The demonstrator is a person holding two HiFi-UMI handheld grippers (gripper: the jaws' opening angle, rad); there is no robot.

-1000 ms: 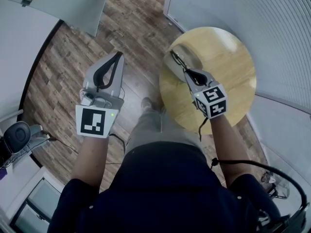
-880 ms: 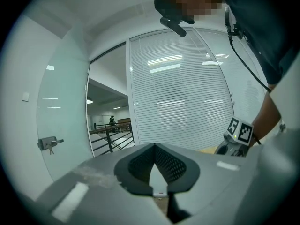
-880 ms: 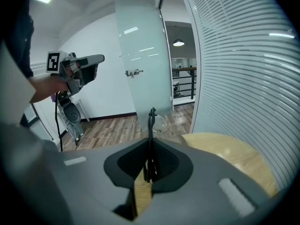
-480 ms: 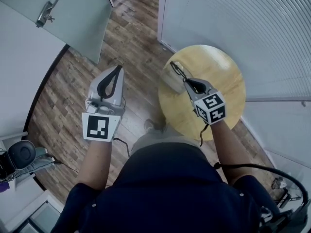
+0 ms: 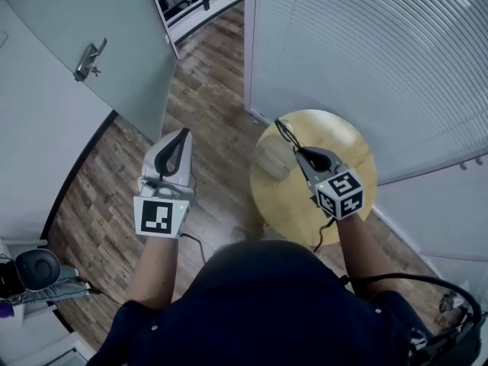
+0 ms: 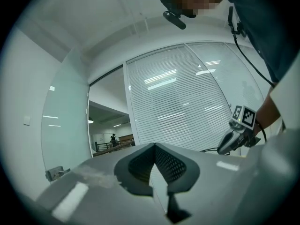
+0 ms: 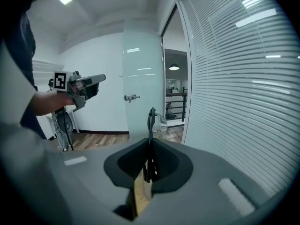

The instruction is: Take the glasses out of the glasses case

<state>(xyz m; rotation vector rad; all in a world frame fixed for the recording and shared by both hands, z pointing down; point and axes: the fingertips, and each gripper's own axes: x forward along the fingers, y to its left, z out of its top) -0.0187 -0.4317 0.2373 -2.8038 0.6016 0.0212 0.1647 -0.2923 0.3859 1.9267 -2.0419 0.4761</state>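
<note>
Glasses (image 7: 150,119) in fingers (image 7: 125,165) of right gripper (image 5: 299,151), near table (image 5: 354,147) edge

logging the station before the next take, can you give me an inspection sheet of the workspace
surface: round wooden table, with only the case lying on it
job's things: glasses held out of the pale glasses case, which lies near the table's left edge; case open or shut cannot be told
clutter: nothing seen
grippers: left gripper shut and empty, over the floor; right gripper shut on the glasses, over the table
cables: black cable runs back from the right gripper along the arm; a thinner one trails from the left
surroundings: wood floor, glass door with a handle, slatted blinds
</note>
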